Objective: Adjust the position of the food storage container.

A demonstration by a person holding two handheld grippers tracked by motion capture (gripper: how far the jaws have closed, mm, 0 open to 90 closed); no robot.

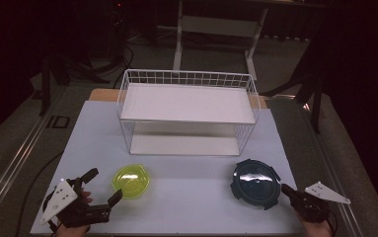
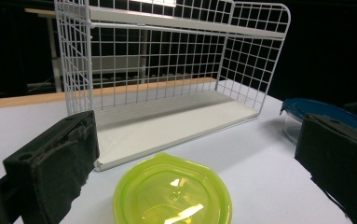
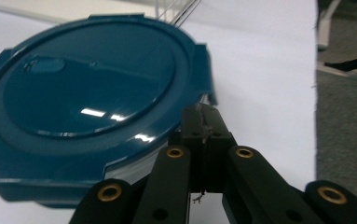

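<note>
Green-lidded container (image 1: 131,181), blue-lidded container (image 1: 255,183)

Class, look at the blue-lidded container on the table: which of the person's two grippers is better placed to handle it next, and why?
Probably the right. The right gripper, jaws shut, sits right at the blue-lidded container, at its rim. The left gripper, jaws open, flanks the yellow-green lid across the table.
</note>
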